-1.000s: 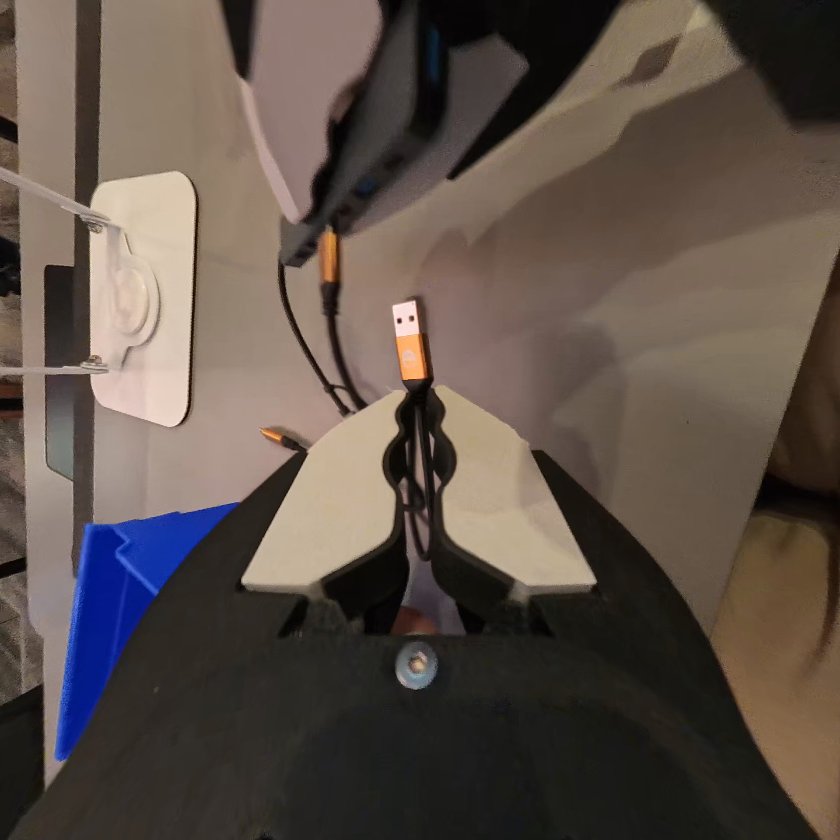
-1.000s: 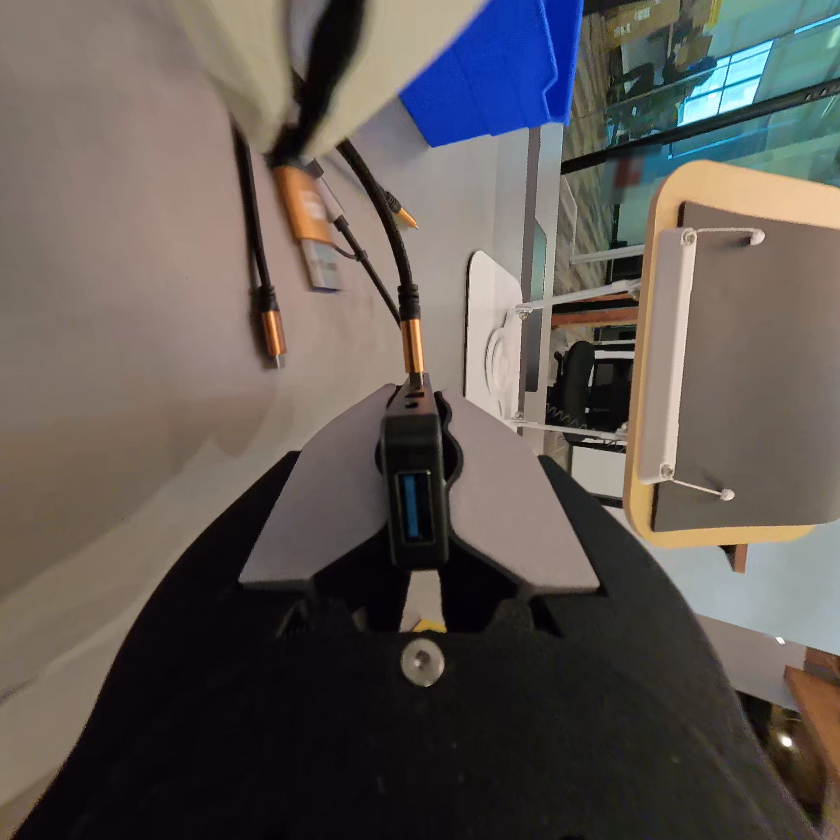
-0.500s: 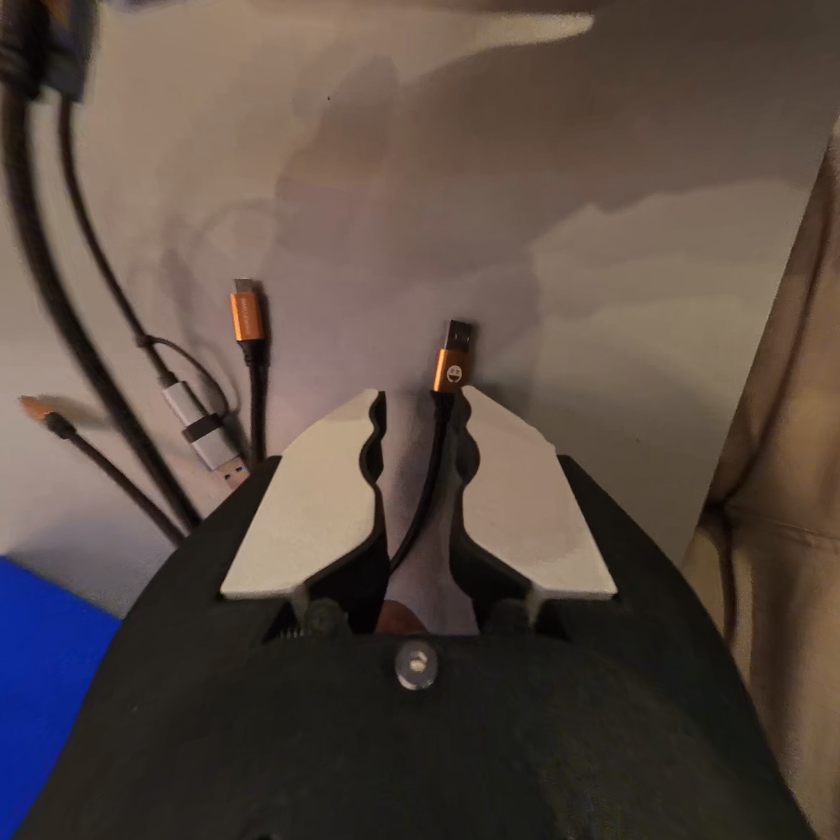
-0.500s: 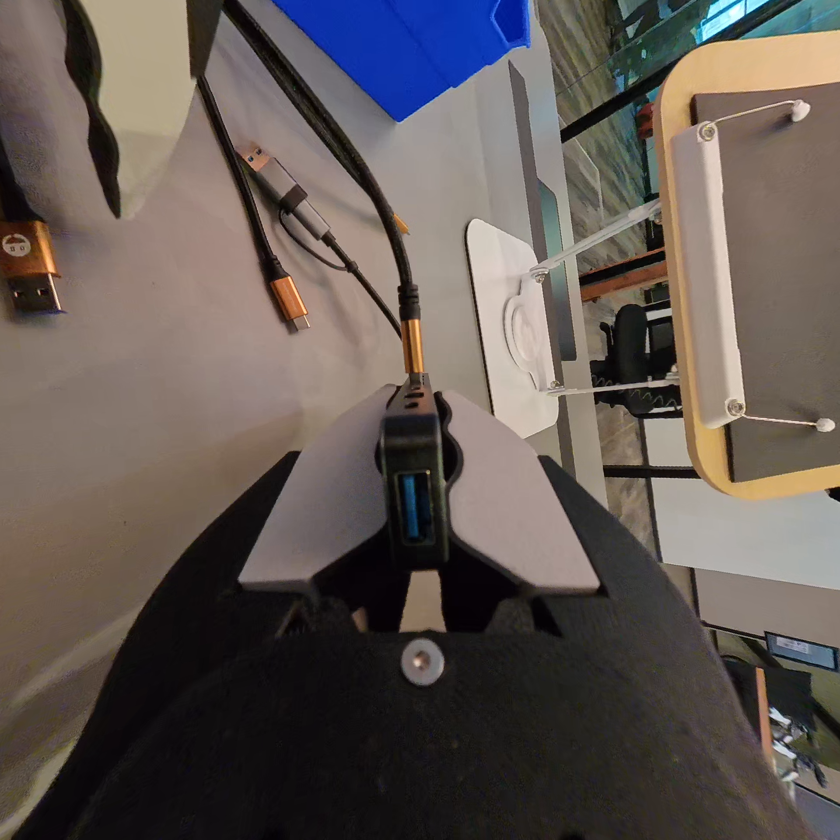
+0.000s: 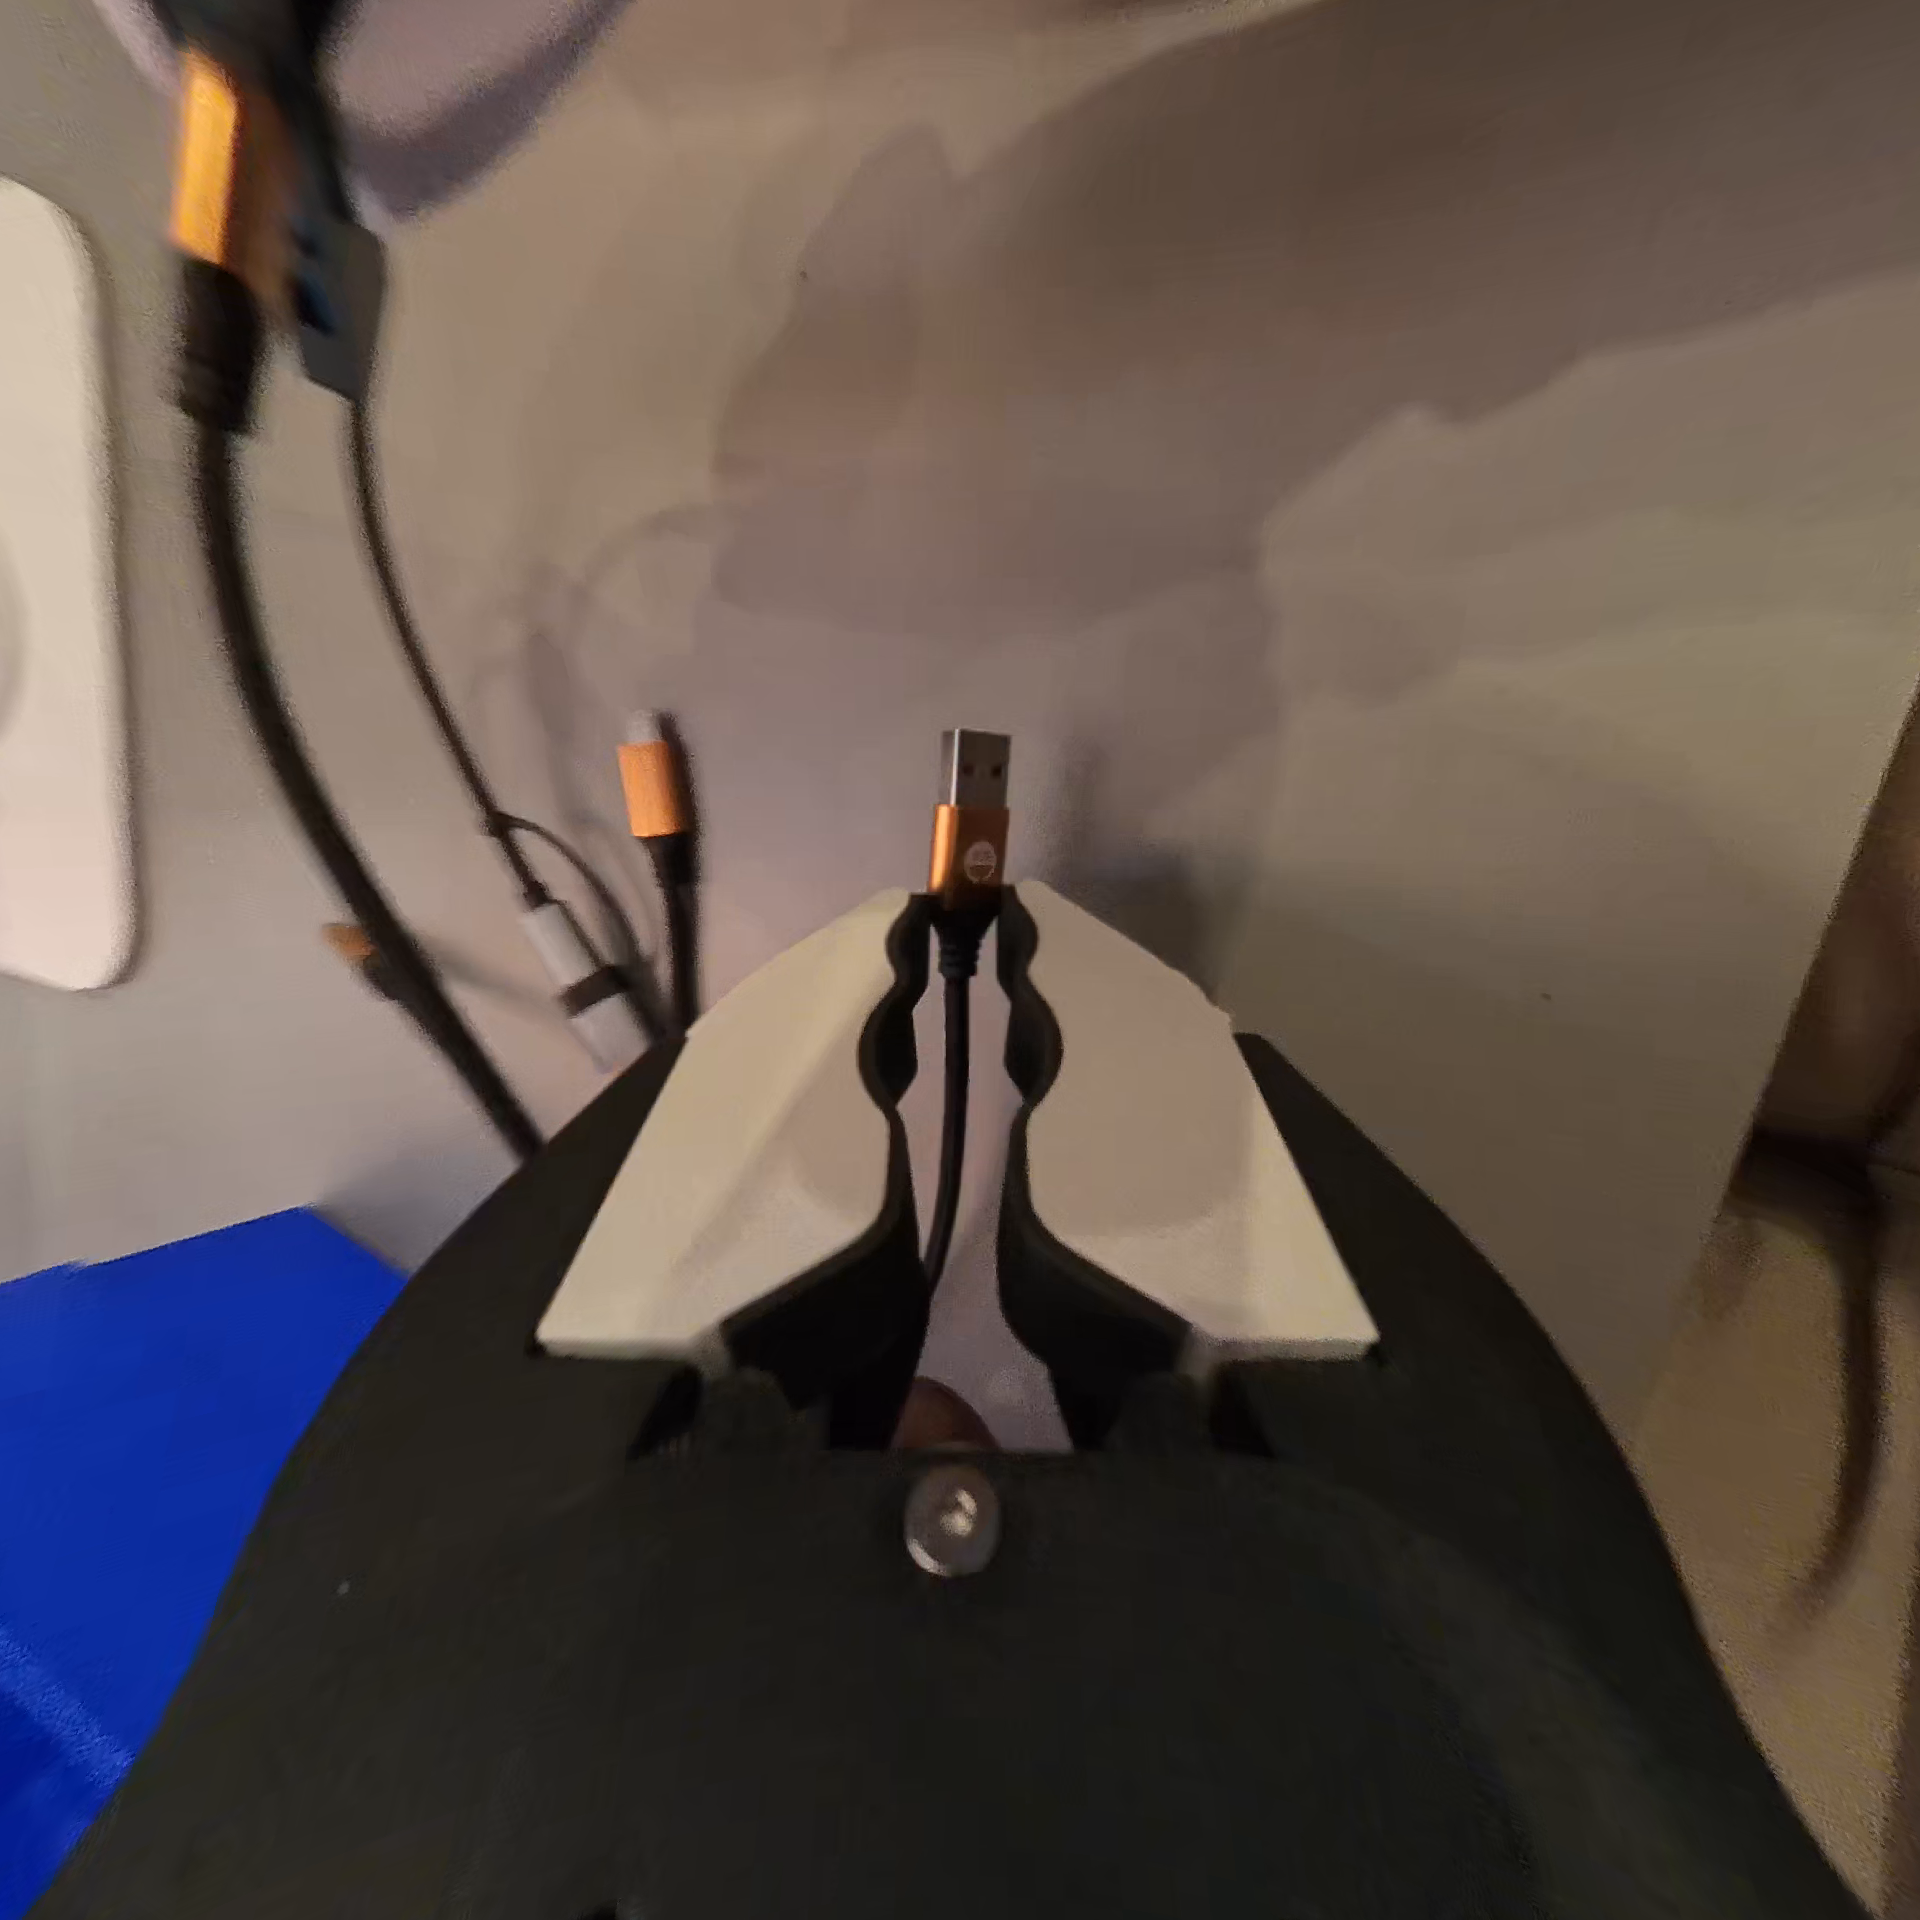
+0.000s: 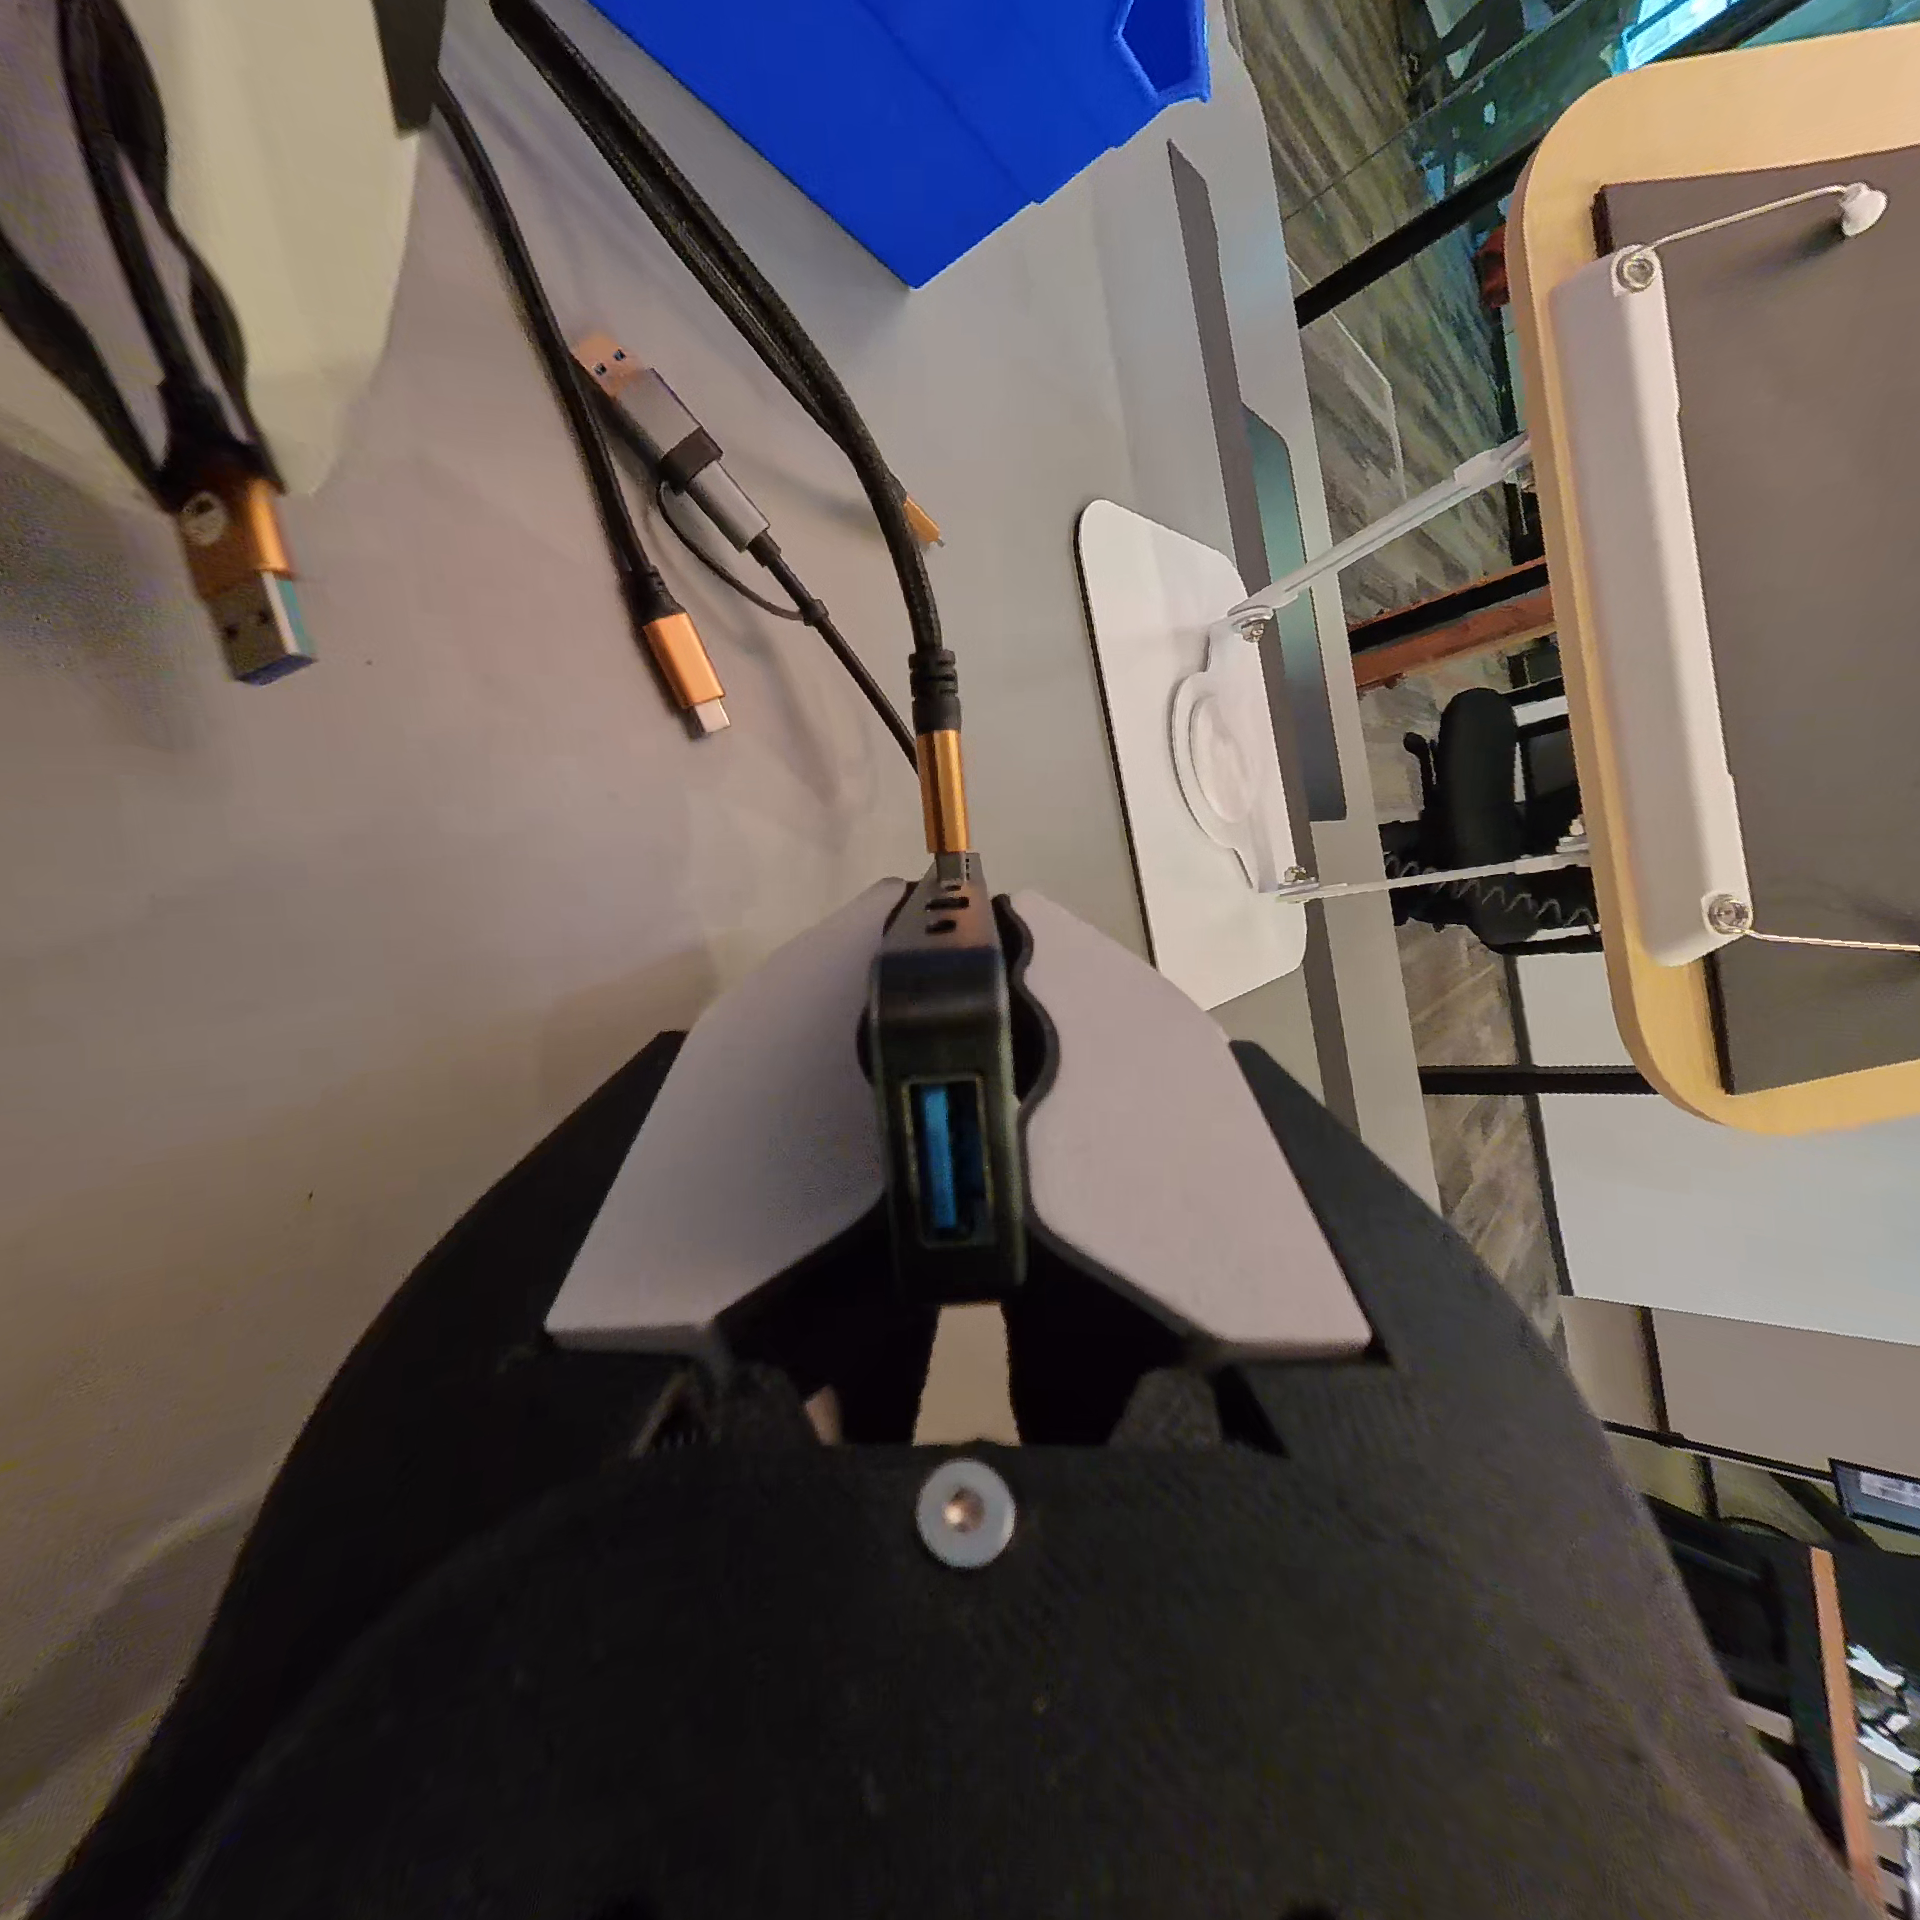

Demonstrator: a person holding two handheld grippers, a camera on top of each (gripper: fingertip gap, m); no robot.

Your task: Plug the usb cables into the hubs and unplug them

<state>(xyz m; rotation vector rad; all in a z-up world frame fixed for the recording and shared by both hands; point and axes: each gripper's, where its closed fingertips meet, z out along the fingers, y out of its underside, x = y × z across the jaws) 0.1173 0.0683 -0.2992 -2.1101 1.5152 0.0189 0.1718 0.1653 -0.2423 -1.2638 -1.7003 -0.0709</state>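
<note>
**Left wrist view: plug pinched, hub gripped across the way**

Left wrist view first, reading from the left edge: a blue bin (image 5: 156,1403) fills the lower corner, a white plate (image 5: 57,623) sits above it, and a blurred black hub (image 5: 332,301) with an orange-collared cable (image 5: 218,197) in it hangs at the top. Next come loose leads on the grey surface (image 5: 1351,520): a silver adapter (image 5: 577,987) and an orange USB-C plug (image 5: 652,784). Centre frame, the left gripper (image 5: 971,914) has its fingers nearly closed on the neck of an orange USB-A plug (image 5: 974,821), metal tip pointing away, black cord running back between the fingers.

Over to the right wrist view! Far left, that same USB-A plug (image 6: 241,582) pokes out of the left gripper's pale fingers (image 6: 291,208), clear of the hub. Moving right, the USB-C plug (image 6: 683,665) and silver adapter (image 6: 665,426) lie on the surface, the blue bin (image 6: 914,114) beyond them. Centre, the right gripper (image 6: 951,914) clamps its fingers tight on the black hub (image 6: 940,1049), held edge-up, a blue port (image 6: 943,1158) facing the camera, unoccupied. A braided cable with an orange collar (image 6: 943,790) is seated in the hub's far end. The white plate (image 6: 1184,727) lies at the surface's edge on the right.
</note>
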